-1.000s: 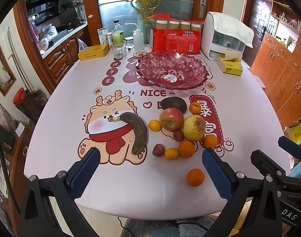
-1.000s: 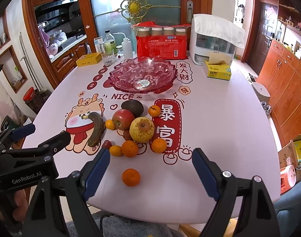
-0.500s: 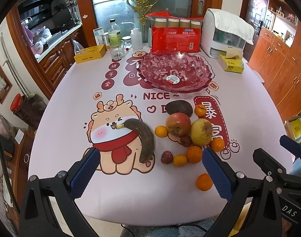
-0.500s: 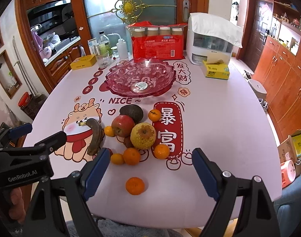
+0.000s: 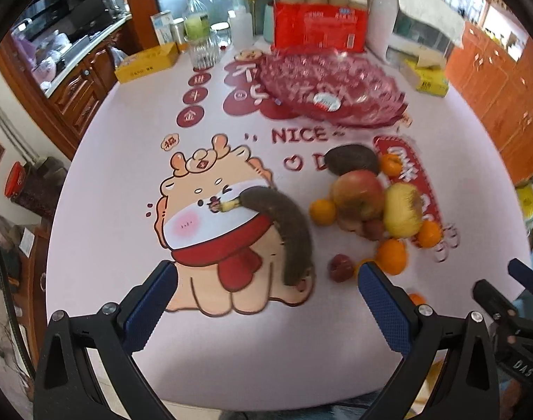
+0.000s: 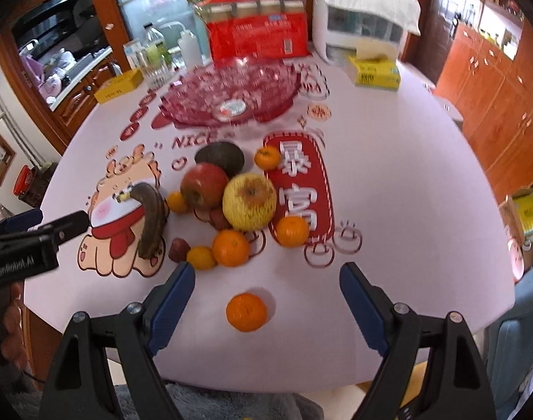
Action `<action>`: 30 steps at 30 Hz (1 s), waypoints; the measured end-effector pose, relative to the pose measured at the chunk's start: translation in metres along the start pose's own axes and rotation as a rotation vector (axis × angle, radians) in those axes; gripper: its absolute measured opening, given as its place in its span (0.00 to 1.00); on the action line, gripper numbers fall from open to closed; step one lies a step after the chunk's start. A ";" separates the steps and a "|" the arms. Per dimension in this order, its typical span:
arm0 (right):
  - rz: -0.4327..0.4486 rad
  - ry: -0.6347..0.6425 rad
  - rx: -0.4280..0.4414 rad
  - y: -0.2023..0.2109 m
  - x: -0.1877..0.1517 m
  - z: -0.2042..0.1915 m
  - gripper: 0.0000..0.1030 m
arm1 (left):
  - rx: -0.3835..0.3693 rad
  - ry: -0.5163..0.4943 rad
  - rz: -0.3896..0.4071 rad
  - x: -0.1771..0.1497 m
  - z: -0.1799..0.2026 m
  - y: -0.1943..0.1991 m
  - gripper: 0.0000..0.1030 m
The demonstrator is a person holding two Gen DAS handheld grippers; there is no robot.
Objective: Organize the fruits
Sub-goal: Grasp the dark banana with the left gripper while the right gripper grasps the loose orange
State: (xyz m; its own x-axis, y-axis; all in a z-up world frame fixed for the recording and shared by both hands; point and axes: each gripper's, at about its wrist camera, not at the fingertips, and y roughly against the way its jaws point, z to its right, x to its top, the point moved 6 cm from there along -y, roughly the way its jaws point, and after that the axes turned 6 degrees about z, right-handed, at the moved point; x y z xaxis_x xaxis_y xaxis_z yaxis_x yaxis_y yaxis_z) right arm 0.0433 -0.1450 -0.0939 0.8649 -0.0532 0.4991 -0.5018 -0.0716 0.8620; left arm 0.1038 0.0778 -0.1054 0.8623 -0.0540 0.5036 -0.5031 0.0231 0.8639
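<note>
Both claws hang wide apart and empty above the near edge of the table [image 6: 406,182]. A lone orange [image 6: 246,311] lies between the right gripper [image 6: 266,301]'s blue fingers; the blackened banana [image 5: 287,231] sits just ahead of the left gripper [image 5: 266,297], the fruit pile [image 6: 238,199] and pink glass bowl [image 6: 231,94] farther ahead.

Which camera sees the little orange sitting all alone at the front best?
The right wrist view. There the lone round orange lies whole and unblocked on the tablecloth between the open right gripper fingers. In the left wrist view only a sliver of it peeks out behind the left gripper's blue finger pad, and the picture is blurred.
</note>
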 end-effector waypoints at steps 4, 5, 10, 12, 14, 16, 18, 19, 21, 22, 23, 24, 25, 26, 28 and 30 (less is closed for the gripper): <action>-0.062 -0.063 -0.004 -0.023 -0.020 0.005 0.79 | -0.021 -0.026 -0.069 -0.008 -0.011 -0.032 0.99; -0.080 -0.082 -0.004 -0.029 -0.026 0.006 0.79 | -0.025 -0.026 -0.080 -0.010 -0.012 -0.039 0.99; -0.144 -0.156 0.014 -0.052 -0.051 0.007 0.74 | -0.088 0.000 -0.131 -0.011 -0.014 -0.076 0.99; -0.160 -0.182 0.022 -0.058 -0.061 0.006 0.73 | -0.108 0.032 -0.139 -0.006 -0.014 -0.088 0.99; -0.163 -0.202 0.033 -0.062 -0.068 0.005 0.73 | -0.125 0.075 -0.142 -0.001 -0.014 -0.100 0.97; -0.173 -0.220 0.040 -0.065 -0.074 0.005 0.73 | -0.144 0.117 -0.146 0.003 -0.012 -0.111 0.96; -0.179 -0.229 0.044 -0.070 -0.080 0.004 0.73 | -0.153 0.145 -0.147 0.005 -0.008 -0.119 0.94; -0.181 -0.225 0.042 -0.071 -0.081 0.003 0.71 | -0.151 0.150 -0.145 0.006 -0.006 -0.122 0.94; -0.183 -0.212 0.037 -0.077 -0.080 -0.001 0.69 | -0.129 0.157 -0.146 0.005 -0.003 -0.129 0.93; -0.184 -0.202 0.033 -0.079 -0.081 -0.003 0.67 | -0.123 0.158 -0.146 0.006 -0.003 -0.132 0.93; -0.185 -0.194 0.029 -0.081 -0.081 -0.005 0.66 | -0.117 0.158 -0.150 0.005 0.000 -0.136 0.91; -0.185 -0.185 0.028 -0.084 -0.081 -0.007 0.65 | -0.107 0.156 -0.155 0.005 0.003 -0.139 0.89; -0.188 -0.179 0.025 -0.087 -0.080 -0.008 0.63 | -0.098 0.153 -0.161 0.004 0.004 -0.141 0.88; -0.192 -0.174 0.021 -0.089 -0.081 -0.009 0.61 | -0.087 0.147 -0.170 0.004 0.007 -0.144 0.85; -0.201 -0.165 0.017 -0.095 -0.081 -0.010 0.58 | -0.071 0.124 -0.185 0.002 0.012 -0.149 0.81; -0.209 -0.160 0.018 -0.098 -0.083 -0.011 0.55 | -0.062 0.100 -0.195 0.000 0.020 -0.153 0.74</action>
State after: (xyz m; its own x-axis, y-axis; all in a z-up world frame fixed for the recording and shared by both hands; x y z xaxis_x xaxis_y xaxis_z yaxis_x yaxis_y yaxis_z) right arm 0.0207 -0.1226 -0.2184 0.9380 -0.1923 0.2885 -0.3135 -0.1152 0.9426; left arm 0.1800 0.0544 -0.2380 0.9459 0.0355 0.3224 -0.3243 0.0834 0.9423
